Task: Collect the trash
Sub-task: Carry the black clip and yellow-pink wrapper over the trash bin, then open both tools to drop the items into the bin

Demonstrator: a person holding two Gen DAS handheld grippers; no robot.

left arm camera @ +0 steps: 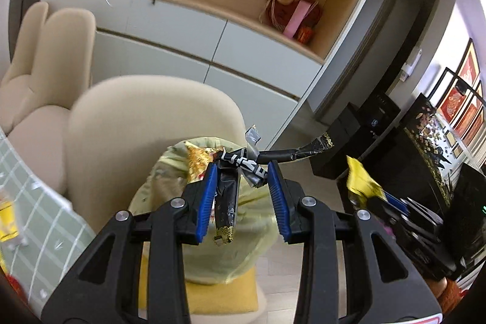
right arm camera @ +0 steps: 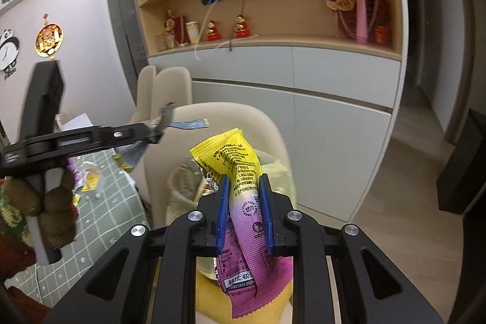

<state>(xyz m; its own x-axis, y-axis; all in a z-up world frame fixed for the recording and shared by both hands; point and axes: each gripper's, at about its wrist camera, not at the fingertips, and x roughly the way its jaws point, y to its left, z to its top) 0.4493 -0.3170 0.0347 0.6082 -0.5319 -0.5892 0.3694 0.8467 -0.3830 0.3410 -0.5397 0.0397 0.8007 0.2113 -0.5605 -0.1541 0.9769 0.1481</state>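
A: We've got both sets of fingers loaded. The left gripper has its fingers part-spread, with a crumpled black wrapper caught between them, pressed mostly against one blue pad, its long tail sticking out past the tips.

B: And our right gripper has its fingers nearly pressed together, pinching the yellow-and-pink snack packet across its middle.

A: Both pieces hang right above the bin bag, the pale yellow-green one standing on the cream chair. There's foil trash in that bag already.

B: So we'd call pickup done for these two; the drop is what's left.

A: Beside the bag's chair, the checked desk still shows small bits, maybe more litter. Too blurred to call.

B: Then we'd judge we're mid-task: release, then likely another round.
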